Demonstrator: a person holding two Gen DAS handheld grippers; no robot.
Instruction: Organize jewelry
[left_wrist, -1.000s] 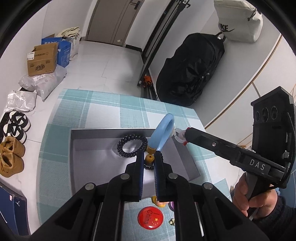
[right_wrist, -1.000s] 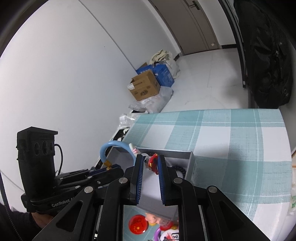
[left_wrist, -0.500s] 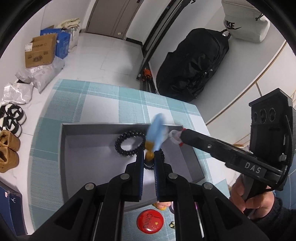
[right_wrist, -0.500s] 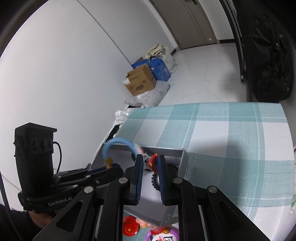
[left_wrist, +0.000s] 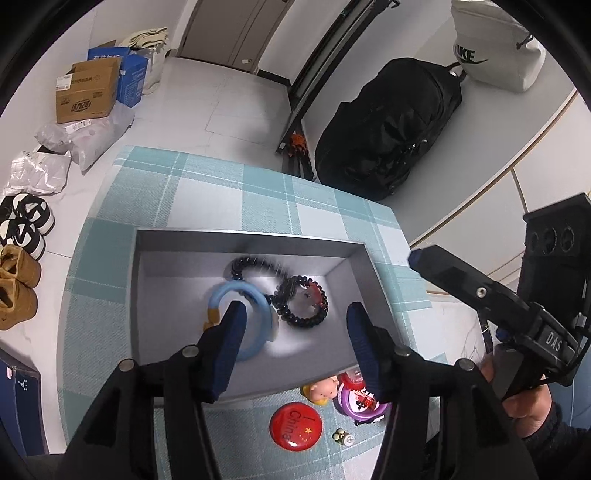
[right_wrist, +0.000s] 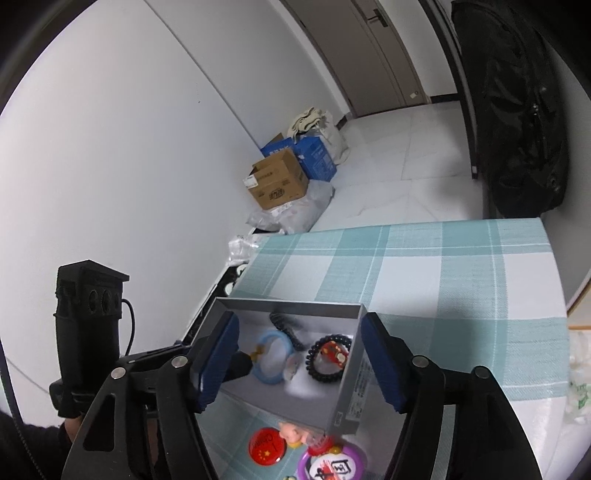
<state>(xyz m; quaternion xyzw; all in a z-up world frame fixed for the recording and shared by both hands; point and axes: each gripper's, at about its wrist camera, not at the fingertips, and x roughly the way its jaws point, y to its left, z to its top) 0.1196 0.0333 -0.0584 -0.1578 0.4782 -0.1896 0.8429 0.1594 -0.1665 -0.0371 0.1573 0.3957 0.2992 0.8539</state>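
Both grippers, left gripper (left_wrist: 293, 325) and right gripper (right_wrist: 299, 354), have just been opening, empty, above the grey box (left_wrist: 177, 236) where the light, rigid blue bangle (left_wrist: 255, 321) lies, best pinched across its rim.

Your left wrist camera looks steeply down along its own fingers, close above the grey box (left_wrist: 373, 273) on the checked cloth (left_wrist: 207, 192), facing the black bag (left_wrist: 388, 125) and the door. Your right wrist camera sits lower and further to the right, angled less steeply, looking across the same box (right_wrist: 351, 369) toward the white wall and the cardboard carton (right_wrist: 277, 181). Both views share the box, the cloth, the red badge (left_wrist: 295, 424) and the carton; each also catches the other gripper at its edge.
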